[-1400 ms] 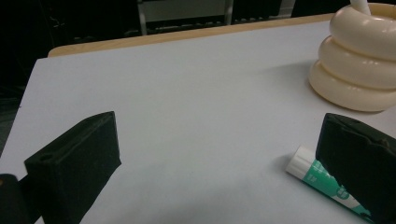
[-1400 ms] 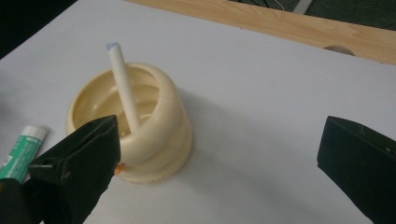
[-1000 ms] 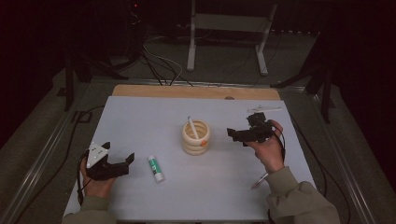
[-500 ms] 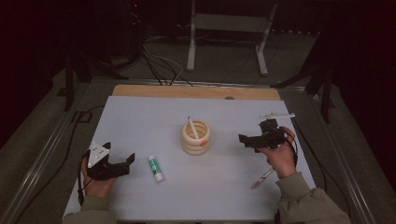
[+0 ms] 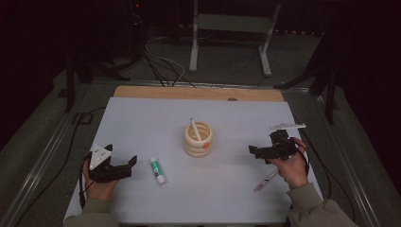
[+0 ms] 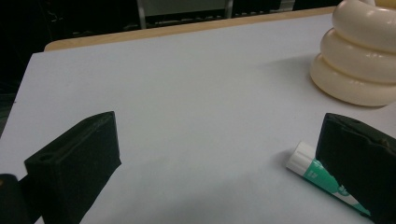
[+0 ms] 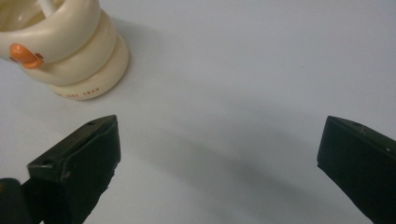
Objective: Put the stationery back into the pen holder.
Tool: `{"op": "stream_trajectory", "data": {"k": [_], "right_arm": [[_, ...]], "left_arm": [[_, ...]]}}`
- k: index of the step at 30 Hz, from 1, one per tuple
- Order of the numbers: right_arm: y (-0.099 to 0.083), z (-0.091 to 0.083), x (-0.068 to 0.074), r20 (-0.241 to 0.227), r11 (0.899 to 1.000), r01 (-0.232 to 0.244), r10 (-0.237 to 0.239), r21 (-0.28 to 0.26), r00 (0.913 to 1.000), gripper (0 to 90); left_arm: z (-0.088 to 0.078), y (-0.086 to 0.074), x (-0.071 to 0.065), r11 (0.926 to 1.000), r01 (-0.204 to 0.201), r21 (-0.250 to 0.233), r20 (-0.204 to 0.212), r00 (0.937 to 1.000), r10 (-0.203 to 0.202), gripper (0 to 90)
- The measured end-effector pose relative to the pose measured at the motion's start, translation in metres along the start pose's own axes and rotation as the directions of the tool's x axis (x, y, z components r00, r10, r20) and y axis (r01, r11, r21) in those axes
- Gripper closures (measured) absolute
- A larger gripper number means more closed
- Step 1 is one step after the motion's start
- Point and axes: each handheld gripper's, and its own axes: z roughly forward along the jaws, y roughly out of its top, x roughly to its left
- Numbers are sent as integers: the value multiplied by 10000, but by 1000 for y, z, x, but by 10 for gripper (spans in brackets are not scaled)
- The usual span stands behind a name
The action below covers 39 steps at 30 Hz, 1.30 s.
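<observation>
Down at the lower left of the high view, the left gripper (image 5: pixel 124 166) rests on the white table (image 5: pixel 142 118) with its jaws spread wide and nothing between them. A green-and-white glue stick (image 5: pixel 158 170) lies flat just right of it; in the left gripper view the stick's white cap (image 6: pixel 299 157) pokes out beside the right-hand jaw. At frame centre stands a cream ringed pen holder (image 5: pixel 198 138) with a white stick leaning inside. The right gripper (image 5: pixel 257 152), at the lower right, is also spread and empty, pointing towards the holder. A pen (image 5: pixel 265 180) lies on the table just below that hand.
</observation>
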Motion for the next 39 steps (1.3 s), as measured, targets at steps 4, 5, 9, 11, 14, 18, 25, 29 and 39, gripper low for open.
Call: {"op": "stream_trajectory", "data": {"k": [4, 5, 9, 11, 14, 18, 25, 29, 39], "right_arm": [[-7, 1, -2, -27, 9999, -85, 85, 136, 10000, 0], [-8, 1, -3, -41, 9998, -97, 97, 199, 9999, 0], [-15, 1, -5, -36, 9995, -160, 161, 281, 9999, 0], [-18, 0, -6, -29, 9993, -183, 184, 337, 9998, 0], [-22, 0, -8, -17, 9990, -144, 145, 418, 9999, 0], [-28, -2, -11, -37, 9985, -282, 284, 466, 9996, 0], [-39, -4, -14, 164, 9970, -397, 387, 667, 9991, 0], [-43, -4, -14, 320, 9953, -483, 457, 840, 9984, 0], [-67, 11, -22, 950, 9783, -1063, 905, 1776, 9914, 0]], "left_arm": [[0, 0, 0, 10000, 6, 19, 4, 10000, -6, 4], [0, 0, 0, 10000, 5, 16, 3, 10000, -5, 4], [1, 0, 0, 10000, -13, 43, 13, 10000, 13, 4], [1, 0, 0, 10000, -9, 41, 15, 10000, 9, 4], [1, 0, 0, 10000, -2, 44, 18, 10000, 2, 4], [1, 0, 0, 10000, -15, 49, 15, 10000, 15, 4], [0, 0, 0, 10000, -6, 34, 14, 10000, 6, 4], [0, 0, 0, 10000, -2, 29, 11, 10000, 2, 4], [1, 0, 0, 10000, -8, 43, 11, 10000, 8, 4]]}}
